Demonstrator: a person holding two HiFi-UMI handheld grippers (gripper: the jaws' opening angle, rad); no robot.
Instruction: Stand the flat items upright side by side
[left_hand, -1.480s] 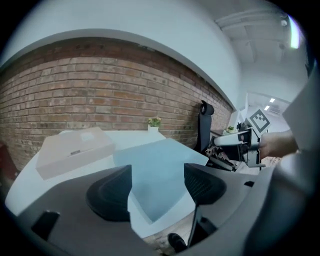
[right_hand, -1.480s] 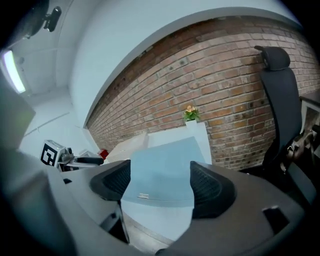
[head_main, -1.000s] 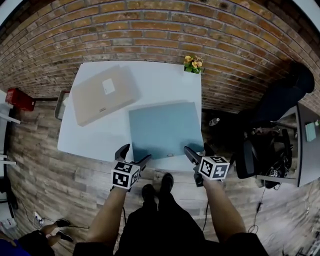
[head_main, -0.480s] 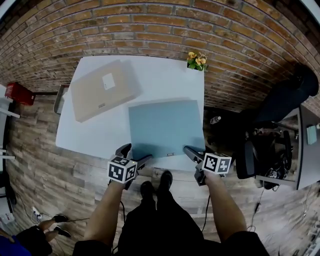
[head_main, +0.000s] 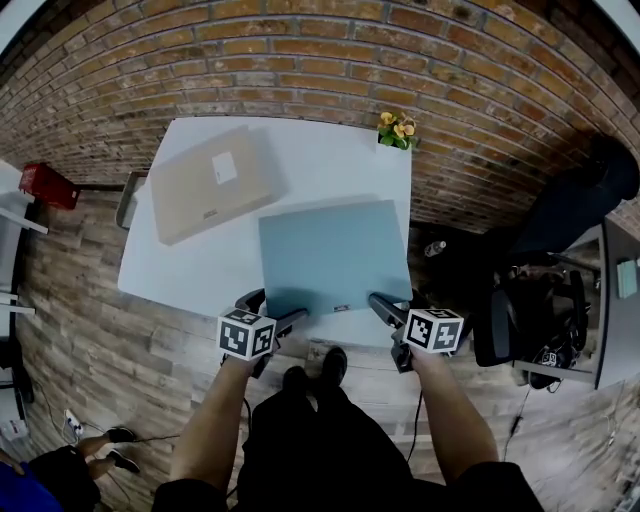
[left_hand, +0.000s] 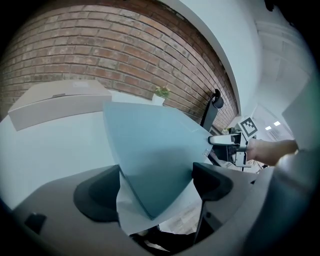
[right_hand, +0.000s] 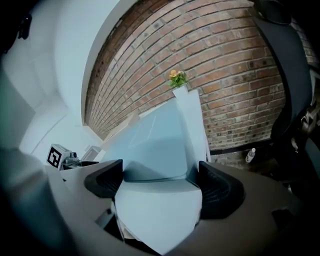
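A flat blue-grey item (head_main: 333, 255) lies on the white table (head_main: 200, 270), its near edge at the table's front. A flat tan box (head_main: 212, 180) lies at the back left. My left gripper (head_main: 270, 308) is at the blue item's near left corner. In the left gripper view, that gripper (left_hand: 155, 187) is open with the corner of the blue item (left_hand: 150, 150) between its wide-apart jaws. My right gripper (head_main: 393, 302) is at the near right corner. In the right gripper view, it (right_hand: 160, 185) is open around the blue item (right_hand: 155, 145).
A small pot of yellow flowers (head_main: 394, 128) stands at the table's back right corner, against the brick wall (head_main: 300, 60). A black office chair (head_main: 510, 320) is on the right. There is a red object (head_main: 40, 185) on the left and a bottle (head_main: 433, 247) on the floor.
Both grippers have edged forward to the blue item's near corners. The blue item and the tan box lie where they were.
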